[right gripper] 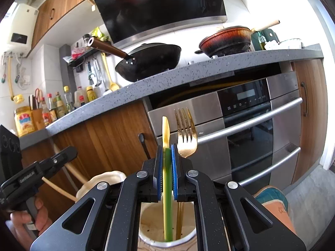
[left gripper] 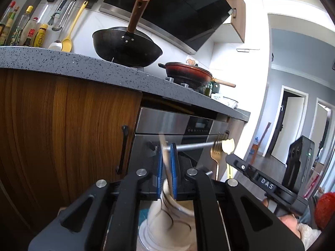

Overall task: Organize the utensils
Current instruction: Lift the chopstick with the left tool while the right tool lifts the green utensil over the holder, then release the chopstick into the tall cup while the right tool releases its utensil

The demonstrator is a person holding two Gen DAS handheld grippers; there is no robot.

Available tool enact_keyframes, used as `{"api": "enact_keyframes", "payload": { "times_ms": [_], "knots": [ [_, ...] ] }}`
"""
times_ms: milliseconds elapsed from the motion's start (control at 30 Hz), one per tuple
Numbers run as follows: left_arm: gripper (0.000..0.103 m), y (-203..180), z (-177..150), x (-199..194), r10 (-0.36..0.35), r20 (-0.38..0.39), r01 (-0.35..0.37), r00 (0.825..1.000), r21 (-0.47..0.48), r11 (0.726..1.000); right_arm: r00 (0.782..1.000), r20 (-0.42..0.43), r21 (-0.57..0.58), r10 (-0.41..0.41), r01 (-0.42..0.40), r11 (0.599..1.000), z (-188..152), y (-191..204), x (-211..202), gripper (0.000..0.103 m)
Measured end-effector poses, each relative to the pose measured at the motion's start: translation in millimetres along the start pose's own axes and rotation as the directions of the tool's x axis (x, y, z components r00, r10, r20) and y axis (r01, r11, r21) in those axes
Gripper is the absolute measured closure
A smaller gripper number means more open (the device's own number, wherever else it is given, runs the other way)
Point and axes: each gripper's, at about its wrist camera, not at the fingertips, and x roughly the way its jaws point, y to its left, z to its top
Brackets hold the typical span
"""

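My left gripper (left gripper: 167,165) is shut on a pale, blurred wooden utensil handle (left gripper: 167,173) that stands in a cream vase with dark swirls (left gripper: 167,219). My right gripper (right gripper: 167,167) is shut on a green-handled utensil with a yellow tip (right gripper: 166,167); its lower end stands in a white holder cup (right gripper: 150,219). A gold fork (right gripper: 186,138) stands in the same cup, just right of my right fingers. In the left wrist view the fork (left gripper: 216,150) and the yellow tip (left gripper: 228,145) show to the right, above the right gripper's body (left gripper: 261,179).
A speckled grey countertop (right gripper: 188,71) carries a black wok (right gripper: 150,60) and a red pan (right gripper: 226,39). Below it are wooden cabinet doors (left gripper: 62,125) and a steel oven (right gripper: 251,125). Bottles (right gripper: 52,106) line the counter's left end.
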Motion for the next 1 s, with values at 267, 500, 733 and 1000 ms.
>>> {"api": "enact_keyframes", "payload": {
  "times_ms": [267, 500, 733, 1000],
  "knots": [
    [0.081, -7, -10, -16, 0.002, -0.034, 0.000, 0.999, 0.046, 0.999, 0.999, -0.027, -0.018, -0.036, 0.036, 0.999, -13, 2, -10, 0.094],
    [0.066, 1, -13, -28, 0.007, -0.039, -0.007, 0.999, 0.022, 1.000, 0.995, -0.063, -0.036, -0.081, 0.079, 0.996, -22, 1, -9, 0.094],
    [0.056, 6, -18, -33, 0.025, -0.047, -0.025, 0.999, 0.007, 1.000, 0.993, -0.070, -0.021, -0.090, 0.088, 0.996, -25, -2, -17, 0.086],
    [0.033, 9, -30, -41, 0.071, -0.067, -0.070, 0.995, 0.006, 0.997, 0.995, -0.056, 0.012, -0.088, 0.089, 0.996, -22, -7, -37, 0.056]
  ]
}}
